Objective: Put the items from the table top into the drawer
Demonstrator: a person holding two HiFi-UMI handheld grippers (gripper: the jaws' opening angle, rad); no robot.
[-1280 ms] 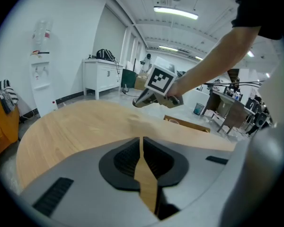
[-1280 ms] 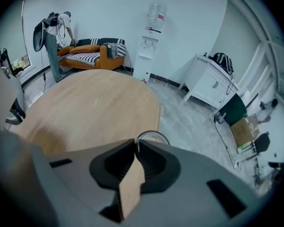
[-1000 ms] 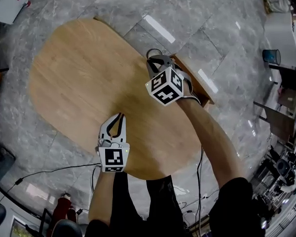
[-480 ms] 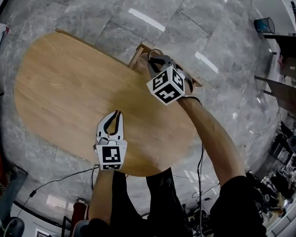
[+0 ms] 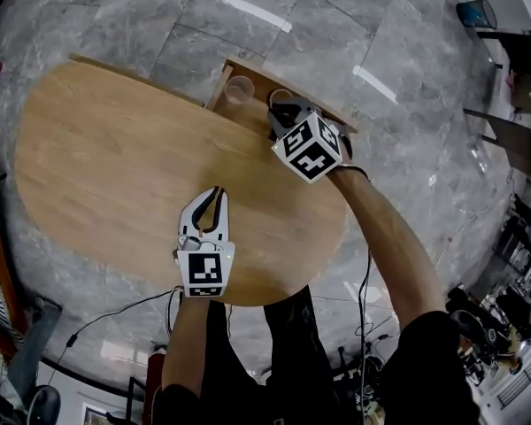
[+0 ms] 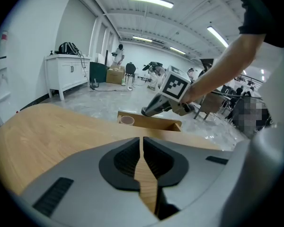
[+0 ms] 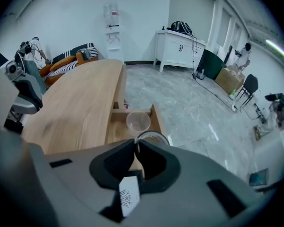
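**Right gripper over the open drawer, pinching a round rim**

The head view shows both tools at once. The left gripper (image 5: 216, 194) rests over the middle of the oval, light wooden table (image 5: 115, 149). The right gripper (image 5: 281, 112) reaches past the far edge above the open wooden drawer (image 5: 257, 67).

Only the right gripper view shows its grasp. The right gripper (image 7: 135, 144) has its jaws clenched on the edge of a thin-rimmed round vessel (image 7: 151, 132). Just an arc of it shows, so its body cannot be made out. A small white printed label (image 7: 128, 195) sits low between the jaws.

The left gripper view shows the left gripper (image 6: 143, 141) pressed nearly together on nothing, with table wood showing through the slit.

The floor (image 5: 380, 25) is grey marbled stone. Ceiling strip lights (image 6: 149, 0) and a white cabinet (image 6: 66, 72) with a black bag (image 6: 68, 47) on top fill the hall.

A clear plastic cup (image 7: 138, 122) stands upright inside the drawer, just beyond the held rim. From above, the cup (image 5: 240, 88) sits at the drawer's left end.
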